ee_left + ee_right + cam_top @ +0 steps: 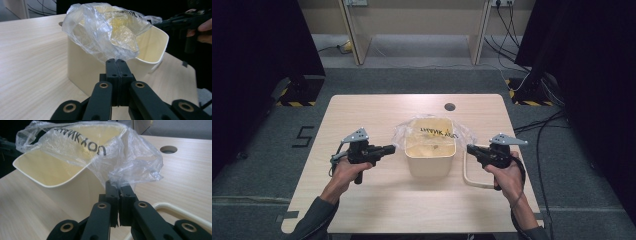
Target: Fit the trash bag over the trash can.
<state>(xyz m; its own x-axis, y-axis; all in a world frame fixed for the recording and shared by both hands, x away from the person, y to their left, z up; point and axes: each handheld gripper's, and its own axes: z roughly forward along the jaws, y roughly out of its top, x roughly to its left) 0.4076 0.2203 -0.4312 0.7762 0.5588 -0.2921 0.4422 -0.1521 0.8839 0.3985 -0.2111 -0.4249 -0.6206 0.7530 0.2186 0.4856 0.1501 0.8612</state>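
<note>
A cream plastic bin (430,162) stands at the middle of the wooden table (362,115). A clear plastic bag (432,131) with black lettering sits loosely in its mouth and spills over the rim. My left gripper (393,148) is at the bin's left side, jaws together on the bag's hanging edge (107,53). My right gripper (469,148) is at the bin's right side, its jaws likewise pinching a fold of the bag (130,176). The bin's wall (82,67) rises just behind the left jaw tips (116,61), and the bin's rim (50,185) lies left of the right jaw tips (117,185).
A cream loop-shaped frame (468,177) lies flat on the table under my right hand, and it also shows as a cream loop (175,210) in the right gripper view. A round cable hole (450,107) is behind the bin. Black curtains and stands flank the table.
</note>
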